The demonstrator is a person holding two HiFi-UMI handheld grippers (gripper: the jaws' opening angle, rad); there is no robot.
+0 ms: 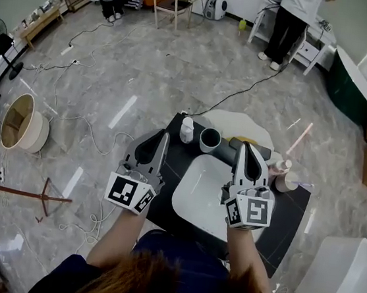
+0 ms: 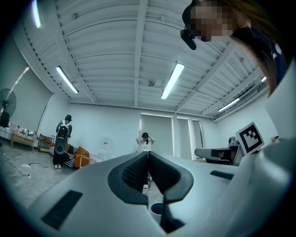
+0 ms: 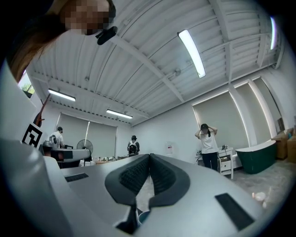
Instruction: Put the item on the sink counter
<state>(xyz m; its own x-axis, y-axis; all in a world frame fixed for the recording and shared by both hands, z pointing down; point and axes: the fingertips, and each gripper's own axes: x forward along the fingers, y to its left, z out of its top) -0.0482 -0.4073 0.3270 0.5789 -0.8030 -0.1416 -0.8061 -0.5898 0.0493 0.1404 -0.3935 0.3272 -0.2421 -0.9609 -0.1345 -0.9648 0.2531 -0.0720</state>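
Grey left gripper (image 2: 147,155) with black ribbed jaws pressed together, nothing between them, white ribbed ceiling with long tube lights (image 2: 172,81) overhead, person with hands on head (image 2: 145,140) beyond the tips, black-and-white marker cube (image 2: 251,137) at right

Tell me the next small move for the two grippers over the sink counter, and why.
Probably open the right gripper and dip it toward the black sink counter. It and the left gripper are both shut on nothing above that counter, where a small white bottle and a grey cup already stand. Which item is meant, I cannot tell.
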